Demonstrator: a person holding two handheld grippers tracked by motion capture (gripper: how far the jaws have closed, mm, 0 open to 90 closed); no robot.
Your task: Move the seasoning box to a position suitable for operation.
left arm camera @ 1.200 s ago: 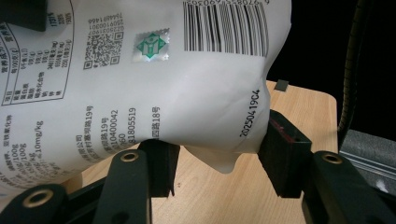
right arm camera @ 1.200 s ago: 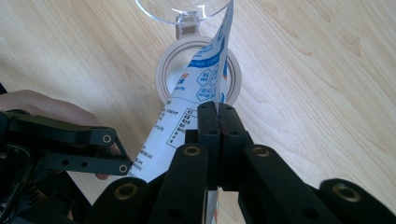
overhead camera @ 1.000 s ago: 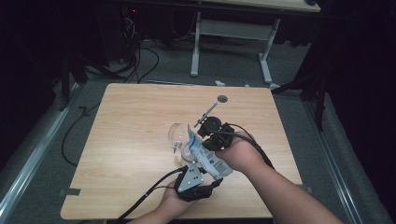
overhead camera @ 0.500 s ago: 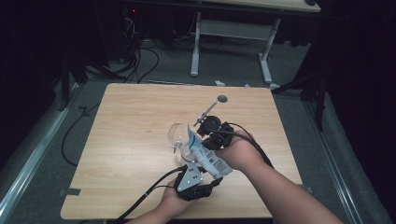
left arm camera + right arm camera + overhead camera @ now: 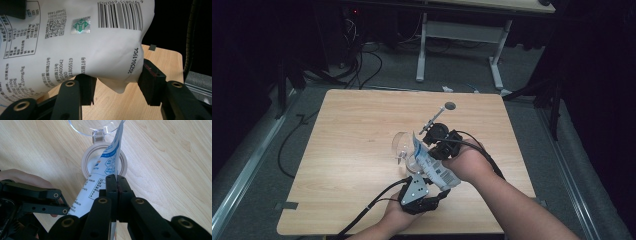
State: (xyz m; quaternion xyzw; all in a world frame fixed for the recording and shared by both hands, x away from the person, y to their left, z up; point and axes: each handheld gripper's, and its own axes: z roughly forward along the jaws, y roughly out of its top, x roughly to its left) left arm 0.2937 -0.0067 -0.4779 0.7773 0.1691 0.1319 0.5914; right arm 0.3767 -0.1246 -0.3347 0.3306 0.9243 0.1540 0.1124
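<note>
Pouch [image 5: 434,167]: unmoved over jar [image 5: 85,166] this past second, your right fingers [image 5: 111,187] staying clamped on its edge, left fingers [image 5: 150,82] apart around its base; pouring likely continues.

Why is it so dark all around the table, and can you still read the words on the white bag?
High view: light falls on the wooden table while the floor and room around it stay dim. Left gripper view: the white bag is bright and sharp, its barcode and date digits readable. Right gripper view: the bag's small print looks soft and the clear cup glints.
</note>
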